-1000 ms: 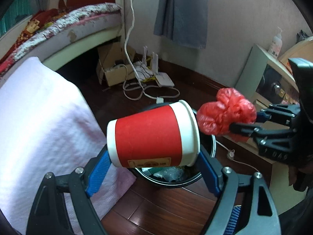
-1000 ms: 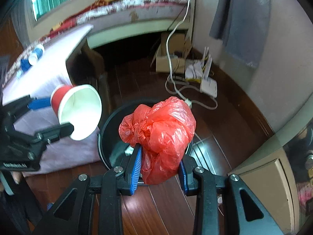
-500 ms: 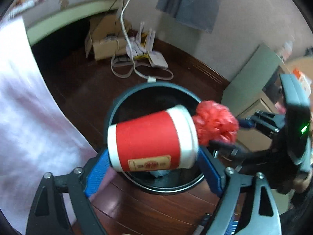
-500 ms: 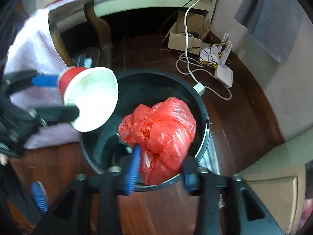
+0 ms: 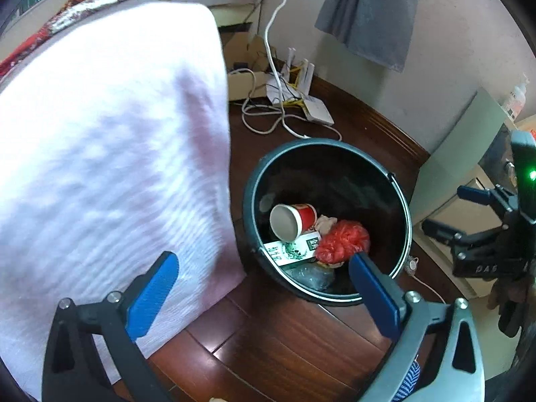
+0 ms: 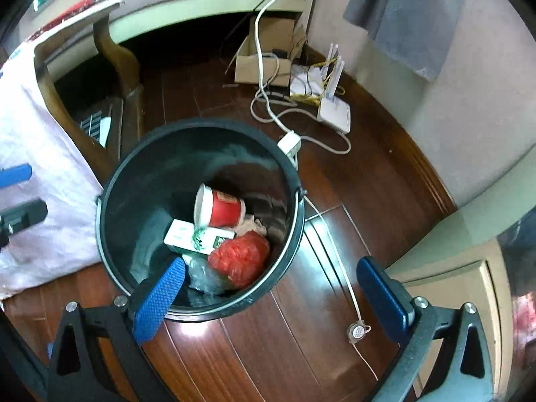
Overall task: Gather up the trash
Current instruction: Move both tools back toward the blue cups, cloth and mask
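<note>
Bin (image 6: 110, 221) is sitting on dark wood floor (image 6: 301, 351), black, round, w/ metal ring at rim. Red paper cup (image 6: 219, 210) is lying on its side inside, mouth facing left in right wrist view, resting on a white-and-green carton (image 6: 197, 237). Crumpled red plastic bag (image 6: 239, 257) is lying just beside the carton, touching it, w/ a grey-ish clear wrapper (image 6: 204, 278) below it in the frame.

Left gripper (image 5: 261, 268) is hanging above the bin's near edge, jaws opening, spread wide, nothing btwn them; blue pads (image 5: 152, 296) are gripping nothing. Right gripper (image 6: 271, 269) is also pointing down over the bin, jaws opening wide & released, nothing btwn the pads; bag is lying below in the bin, clear of both fingers. Right gripper is also showing at right edge of left wrist view (image 5: 445, 209), jaws apart.

Pink-white cloth (image 5: 100, 154) is draping beside the bin on the left. White router (image 6: 335, 115) & tangled cables (image 6: 268, 107) are lying on floor near a cardboard box (image 6: 261, 63) by the wall.
</note>
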